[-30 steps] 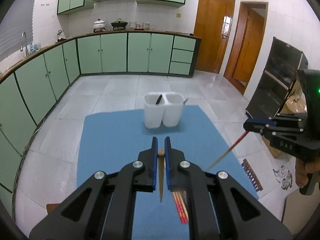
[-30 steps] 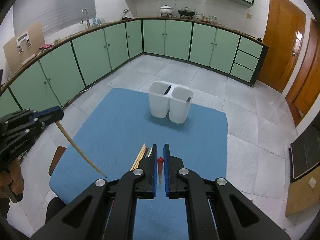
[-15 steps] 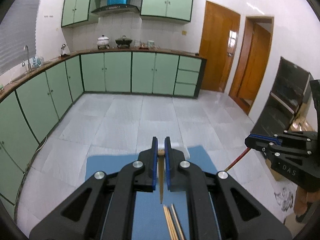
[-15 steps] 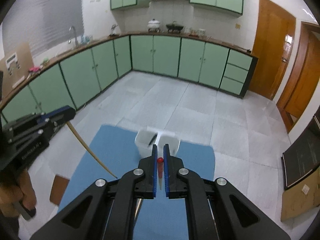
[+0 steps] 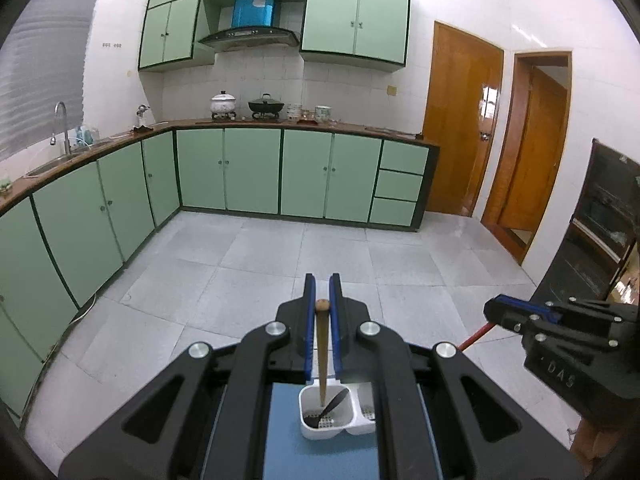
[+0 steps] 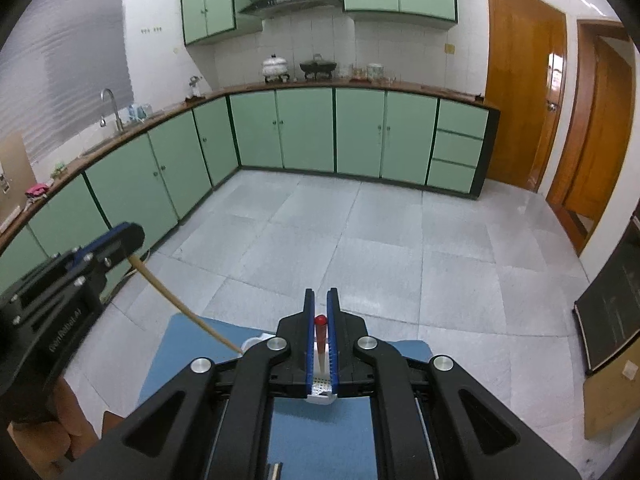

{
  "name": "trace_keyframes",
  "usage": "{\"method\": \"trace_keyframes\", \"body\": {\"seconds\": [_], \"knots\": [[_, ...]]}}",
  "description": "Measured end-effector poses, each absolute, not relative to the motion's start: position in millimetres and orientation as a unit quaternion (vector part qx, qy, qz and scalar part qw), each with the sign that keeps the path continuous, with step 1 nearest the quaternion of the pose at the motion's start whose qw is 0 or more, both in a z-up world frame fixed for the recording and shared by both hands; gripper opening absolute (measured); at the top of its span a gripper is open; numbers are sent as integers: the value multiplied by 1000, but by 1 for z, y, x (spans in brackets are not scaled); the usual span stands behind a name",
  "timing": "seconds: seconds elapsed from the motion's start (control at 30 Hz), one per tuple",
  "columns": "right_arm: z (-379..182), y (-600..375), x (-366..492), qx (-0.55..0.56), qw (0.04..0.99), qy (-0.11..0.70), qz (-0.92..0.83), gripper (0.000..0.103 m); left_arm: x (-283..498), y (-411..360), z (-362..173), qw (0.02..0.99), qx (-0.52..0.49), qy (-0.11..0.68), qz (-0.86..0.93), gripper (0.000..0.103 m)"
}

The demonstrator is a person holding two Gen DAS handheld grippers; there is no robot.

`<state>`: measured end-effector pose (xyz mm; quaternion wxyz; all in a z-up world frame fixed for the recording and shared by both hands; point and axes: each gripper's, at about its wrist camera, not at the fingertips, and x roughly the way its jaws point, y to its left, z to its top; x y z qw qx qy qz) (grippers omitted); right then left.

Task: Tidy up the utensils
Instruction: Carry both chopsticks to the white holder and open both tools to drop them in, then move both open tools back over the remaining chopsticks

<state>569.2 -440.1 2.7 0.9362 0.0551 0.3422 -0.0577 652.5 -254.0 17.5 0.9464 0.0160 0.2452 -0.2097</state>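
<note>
Wooden chopstick (image 5: 321,354): clamped between the blue pads of the left claw (image 5: 322,292). The jaws are nearly closed on it. Its rounded top sits just below the fingertips, and its lower tip hangs over the left compartment of the white utensil holder (image 5: 320,432).

Red-capped chopstick (image 6: 320,340): clamped in the same manner in the right claw (image 6: 321,300), jaws nearly closed on it. Its lower end hangs over the perforated floor of the holder, of which only a small white part shows between the claw's arms in the right wrist view.

Holder: two compartments side by side, standing on a blue mat (image 5: 288,452) that covers the tabletop. A black utensil (image 5: 332,402) leans inside the left compartment. What the right compartment contains cannot be told.

Cross views: the left wrist view shows the right claw at the right edge, with a red stick slanting down from it. The right wrist view shows the left claw at the left edge, with the pale stick slanting toward the holder.

Background: green cabinets (image 5: 252,172), grey tiled floor (image 5: 280,264), brown doors (image 5: 460,124).
</note>
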Motion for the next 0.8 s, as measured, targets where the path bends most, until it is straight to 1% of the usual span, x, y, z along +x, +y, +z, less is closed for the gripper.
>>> {"method": "trace_keyframes", "body": {"seconds": [0.17, 0.27, 0.3, 0.33, 0.37, 0.4, 0.47, 0.57, 0.63, 0.67, 0.7, 0.73, 0.8], "knots": [[-50, -460, 587, 71, 921, 380, -53, 6, 676, -260, -42, 933, 17, 292, -208, 6], [-70, -460, 590, 70, 914, 396, -49, 6, 681, -255, -67, 926, 19, 318, -201, 9], [-74, -461, 588, 69, 914, 397, -51, 7, 682, -252, -70, 926, 21, 321, -198, 16], [-75, -462, 588, 69, 914, 397, -52, 7, 681, -249, -72, 925, 26, 324, -197, 21], [-76, -464, 584, 67, 915, 395, -54, 8, 680, -245, -71, 926, 30, 323, -194, 31], [-75, -464, 580, 65, 916, 392, -55, 11, 677, -240, -67, 928, 34, 319, -189, 37], [-71, -467, 571, 63, 919, 386, -56, 11, 670, -227, -57, 930, 41, 313, -187, 39], [-59, -468, 549, 56, 927, 368, -57, 13, 653, -208, -40, 935, 46, 301, -184, 50], [-52, -466, 523, 50, 933, 352, -51, 14, 636, -194, -32, 938, 57, 291, -181, 53], [-51, -465, 512, 46, 936, 345, -49, 19, 629, -190, -31, 938, 58, 289, -182, 54], [-51, -462, 498, 38, 939, 338, -48, 27, 618, -181, -30, 937, 58, 289, -185, 56], [-53, -457, 477, 29, 943, 329, -44, 29, 607, -174, -31, 937, 62, 289, -186, 58], [-62, -449, 447, 14, 947, 318, -37, 29, 577, -155, -39, 938, 64, 282, -189, 70]]}}
